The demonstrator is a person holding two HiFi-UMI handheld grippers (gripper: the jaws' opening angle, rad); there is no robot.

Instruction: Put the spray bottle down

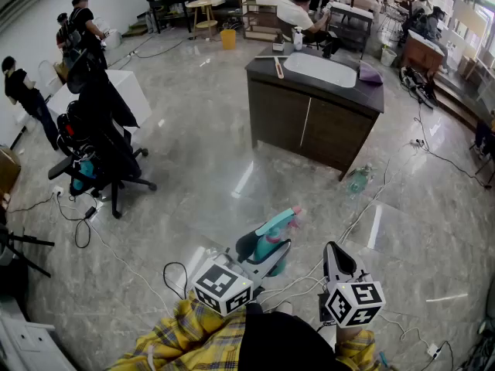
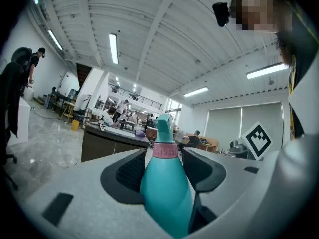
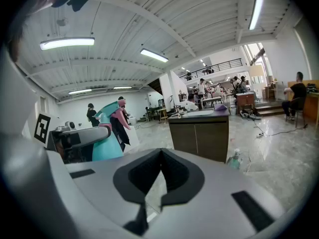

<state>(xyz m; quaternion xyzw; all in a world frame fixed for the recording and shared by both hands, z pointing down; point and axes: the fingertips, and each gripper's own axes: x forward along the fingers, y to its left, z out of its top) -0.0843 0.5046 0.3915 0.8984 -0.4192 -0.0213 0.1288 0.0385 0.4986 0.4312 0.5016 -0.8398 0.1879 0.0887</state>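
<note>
Spray bottle [image 2: 167, 193] sits clamped in level left hand-held gripper [image 2: 162, 156].

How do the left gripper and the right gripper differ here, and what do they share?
The left gripper holds a teal spray bottle between its jaws; the right gripper holds nothing. The left gripper's jaws stand wide apart on the spray bottle; the right gripper's jaws meet at their tips. Both are grey and of the same shape.
</note>
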